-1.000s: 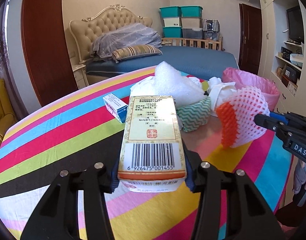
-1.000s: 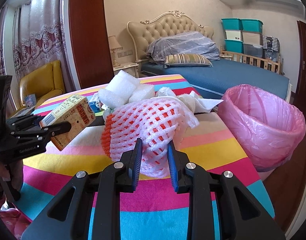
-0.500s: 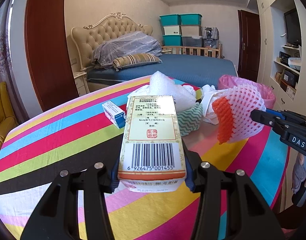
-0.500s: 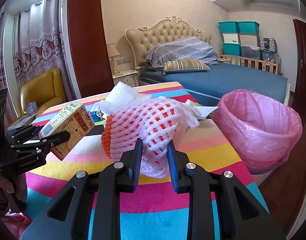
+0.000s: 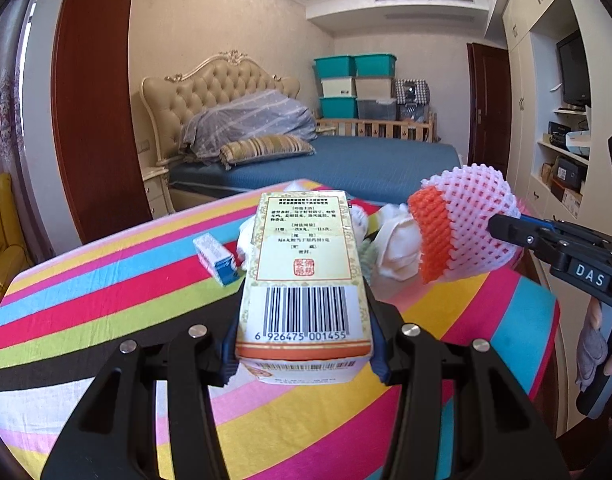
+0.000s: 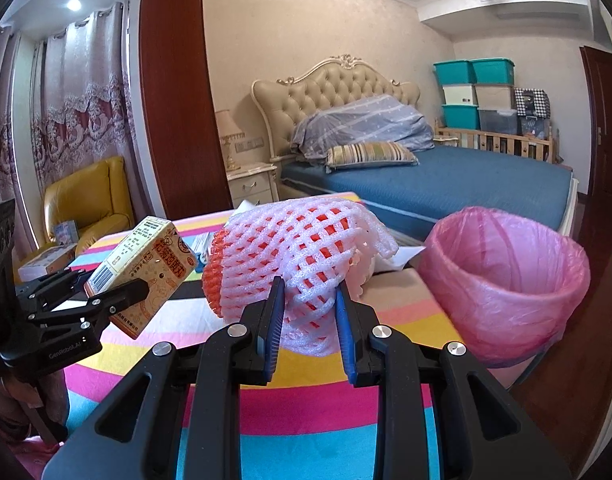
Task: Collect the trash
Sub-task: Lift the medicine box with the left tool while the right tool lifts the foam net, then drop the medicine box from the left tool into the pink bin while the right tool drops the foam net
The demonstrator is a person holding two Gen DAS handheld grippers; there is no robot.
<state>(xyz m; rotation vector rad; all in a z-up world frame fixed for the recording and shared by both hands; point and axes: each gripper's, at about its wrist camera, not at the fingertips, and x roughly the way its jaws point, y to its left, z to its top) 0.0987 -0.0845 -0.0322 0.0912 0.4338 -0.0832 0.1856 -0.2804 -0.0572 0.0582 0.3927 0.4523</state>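
Left wrist view: the left gripper (image 5: 304, 354) has its black fingers (image 5: 226, 354) clamped on the two long sides of a rectangular cardboard medicine box (image 5: 304, 276), held clear above the worktop (image 5: 106, 308). The box is cream with an orange band at its near end; its top face carries small Chinese print, a red square seal and a barcode reading 6 926475 001455. The worktop wears a smooth cloth in bright stripes of pink, blue, red, green, black, white and yellow. On it, left of the held box, lies a small blue-and-white carton (image 5: 218, 258); behind the box sits a heap of crumpled white paper (image 5: 397, 240). At the right, the right gripper (image 5: 501, 230), its side marked "DAS", pinches a foam fruit net (image 5: 461, 224), a soft bulging sleeve of white mesh over an orange one, also off the cloth.

Right wrist view: the right gripper (image 6: 309, 320) shows blue-padded fingers (image 6: 274, 316) closed tight on the net's (image 6: 294, 252) squashed near end; the open lattice lets orange show through. To the left, the left gripper (image 6: 106, 296), lettered "GenRoboAI", holds the box (image 6: 146, 268) tilted, its orange face printed with large Chinese characters. To the right, beside the worktop's (image 6: 325, 408) edge, stands a round bin lined with a thin, wrinkled pink plastic bag (image 6: 505, 284); nothing shows in the part of its inside that is visible.
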